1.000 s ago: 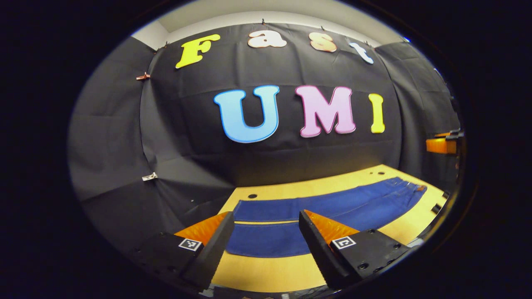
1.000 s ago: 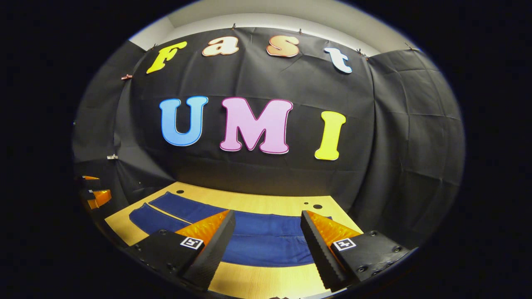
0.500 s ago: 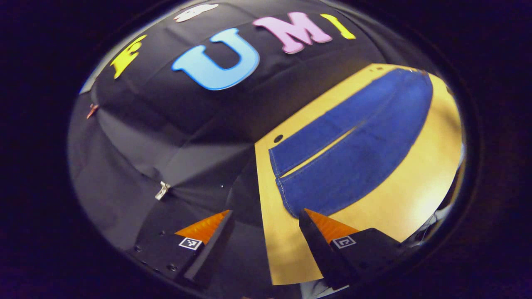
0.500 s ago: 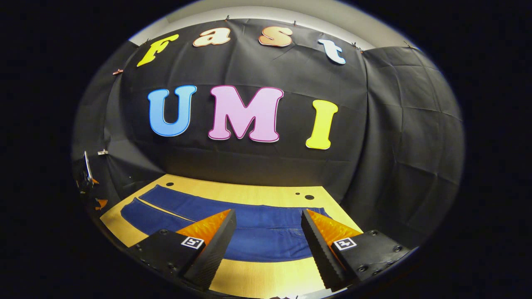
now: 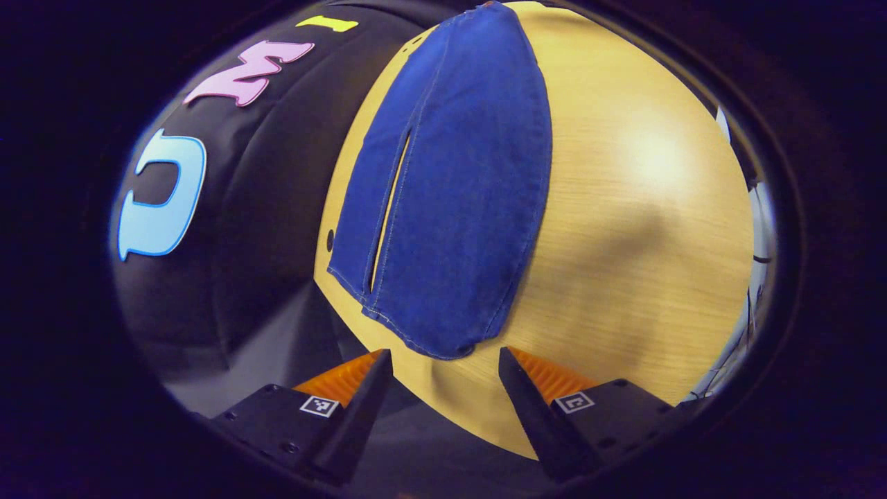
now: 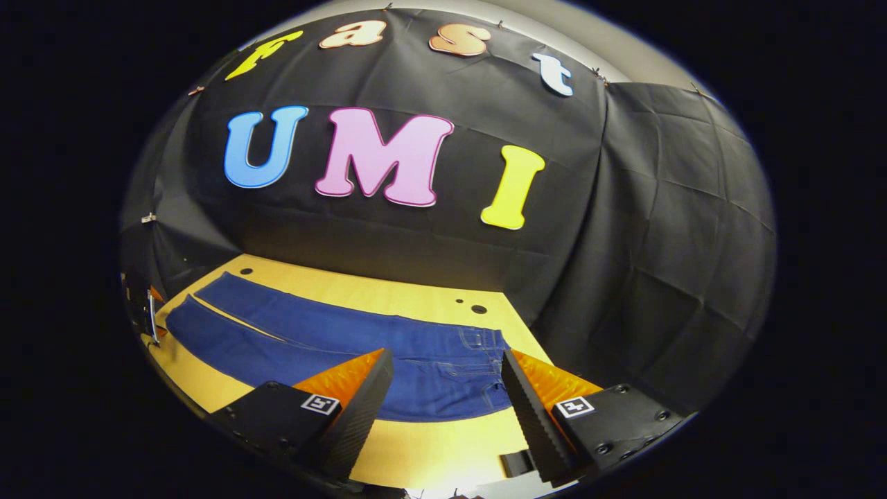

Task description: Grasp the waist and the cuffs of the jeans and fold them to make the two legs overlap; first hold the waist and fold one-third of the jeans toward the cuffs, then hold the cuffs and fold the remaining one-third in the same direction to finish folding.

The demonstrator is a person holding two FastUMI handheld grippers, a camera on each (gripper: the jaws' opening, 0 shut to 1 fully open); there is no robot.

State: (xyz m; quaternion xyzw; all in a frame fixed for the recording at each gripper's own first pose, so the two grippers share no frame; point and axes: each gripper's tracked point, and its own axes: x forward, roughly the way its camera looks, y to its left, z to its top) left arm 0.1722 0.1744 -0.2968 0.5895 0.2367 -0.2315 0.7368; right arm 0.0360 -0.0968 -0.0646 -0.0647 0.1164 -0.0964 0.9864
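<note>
While the jeans (image 5: 457,187) lie flat and unfolded along the worktop (image 5: 624,229), I hold my left hand-held gripper (image 5: 443,378) spread just short of the cuffs. My right hand-held gripper (image 6: 447,381) hangs spread above the waist (image 6: 478,353), touching nothing.

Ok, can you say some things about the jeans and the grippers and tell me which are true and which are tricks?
1. The jeans lie flat on the wooden table. True.
2. The left gripper is pinching a cuff. False: it is open and its fingers hold nothing, with the cuffs just ahead of them.
3. The two legs lie side by side with a thin gap between them. True.
4. The jeans are already folded in thirds. False: they are spread out at full length.
5. The right gripper is open, near the waist end of the jeans. True.
</note>
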